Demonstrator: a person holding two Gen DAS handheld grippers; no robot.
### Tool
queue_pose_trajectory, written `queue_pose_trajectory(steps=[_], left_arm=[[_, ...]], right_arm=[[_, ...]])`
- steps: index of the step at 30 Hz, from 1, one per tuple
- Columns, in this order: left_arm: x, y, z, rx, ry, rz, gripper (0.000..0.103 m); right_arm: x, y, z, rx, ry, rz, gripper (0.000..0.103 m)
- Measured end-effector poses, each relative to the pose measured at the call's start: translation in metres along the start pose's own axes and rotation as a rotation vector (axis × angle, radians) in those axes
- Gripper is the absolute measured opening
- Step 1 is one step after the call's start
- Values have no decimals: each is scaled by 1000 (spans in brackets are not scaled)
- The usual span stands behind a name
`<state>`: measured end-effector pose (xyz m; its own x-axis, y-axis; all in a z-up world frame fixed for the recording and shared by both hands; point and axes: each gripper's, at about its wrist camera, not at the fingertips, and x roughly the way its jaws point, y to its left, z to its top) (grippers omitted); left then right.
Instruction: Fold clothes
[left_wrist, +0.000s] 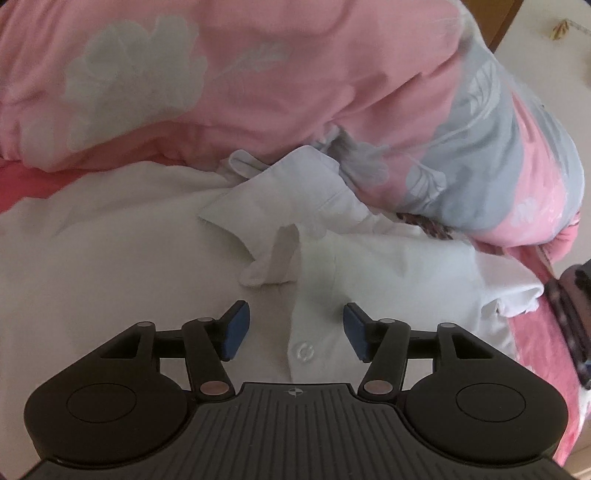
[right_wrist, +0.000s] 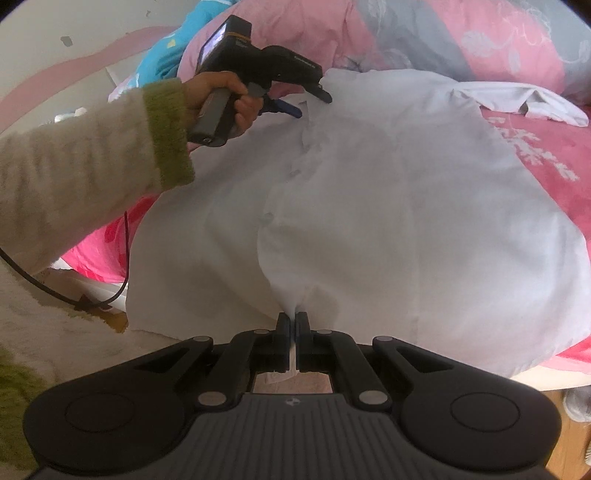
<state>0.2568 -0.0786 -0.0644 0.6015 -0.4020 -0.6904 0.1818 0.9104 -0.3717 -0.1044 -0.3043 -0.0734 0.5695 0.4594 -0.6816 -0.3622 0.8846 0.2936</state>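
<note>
I see the white shirt (right_wrist: 388, 206) spread front-up on the bed (right_wrist: 546, 155). My right hand-held gripper (right_wrist: 292, 325) is clamped on its hem. My left hand-held gripper (left_wrist: 295, 332) hovers over the collar (left_wrist: 280, 206), jaws apart, gripping nothing.

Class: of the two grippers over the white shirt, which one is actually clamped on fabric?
The right gripper, pinching the white shirt at its hem; the left gripper hangs open near the collar.

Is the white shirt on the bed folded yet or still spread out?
Spread out. The white shirt lies open across the bed, button placket showing, with no fold made.
</note>
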Motion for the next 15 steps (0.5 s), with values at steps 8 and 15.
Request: queue_pose_trajectory(steps=[8, 15], left_arm=[[6, -1, 1, 4, -52, -19, 13], [-2, -11, 7, 62, -112, 10, 1]], right_arm=[[-9, -3, 10, 28, -9, 1, 2], [-11, 2, 13, 20, -8, 6, 2]])
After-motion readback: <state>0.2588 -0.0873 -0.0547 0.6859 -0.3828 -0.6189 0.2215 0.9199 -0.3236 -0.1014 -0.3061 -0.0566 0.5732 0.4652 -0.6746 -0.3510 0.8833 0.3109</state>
